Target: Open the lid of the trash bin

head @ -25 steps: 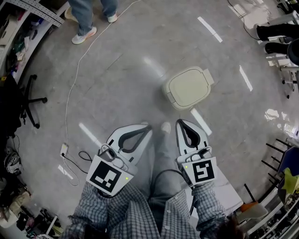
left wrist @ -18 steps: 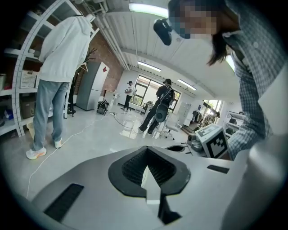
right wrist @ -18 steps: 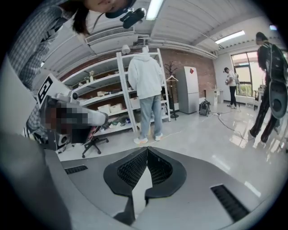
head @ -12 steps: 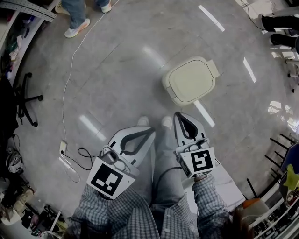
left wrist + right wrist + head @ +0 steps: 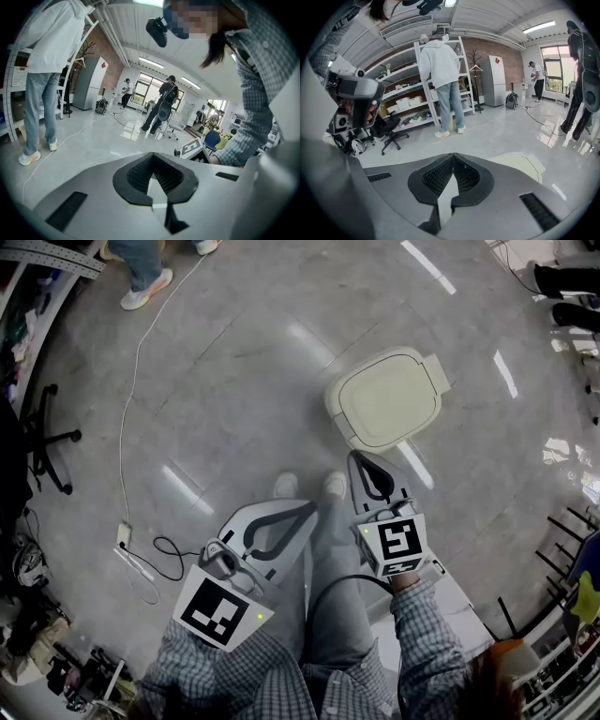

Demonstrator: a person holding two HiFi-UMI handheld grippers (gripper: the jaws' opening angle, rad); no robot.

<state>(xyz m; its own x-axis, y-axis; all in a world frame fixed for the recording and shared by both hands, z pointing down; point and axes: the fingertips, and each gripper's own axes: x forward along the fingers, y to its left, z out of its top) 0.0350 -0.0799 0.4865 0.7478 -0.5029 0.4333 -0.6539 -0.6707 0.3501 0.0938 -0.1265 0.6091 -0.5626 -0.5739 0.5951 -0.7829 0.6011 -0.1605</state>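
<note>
A cream trash bin (image 5: pixel 386 399) stands on the grey floor with its lid down, seen from above in the head view. In the right gripper view a pale sliver of the bin (image 5: pixel 524 164) shows past the jaws on the right. My right gripper (image 5: pixel 363 457) hovers just short of the bin's near edge, jaws together and empty. My left gripper (image 5: pixel 310 508) is lower and to the left, above my shoes, shut with nothing in it. In the left gripper view the left gripper (image 5: pixel 153 156) faces open floor and distant people.
A white cable (image 5: pixel 131 390) runs across the floor to a power strip (image 5: pixel 123 538) at the left. An office chair (image 5: pixel 42 442) and shelving stand at the far left. A person in jeans (image 5: pixel 445 79) stands at shelves. More chairs and clutter line the right edge.
The bin has drifted up and right in the head view as I closed in. My right gripper has advanced toward the bin's near edge; the left one has hardly moved.
</note>
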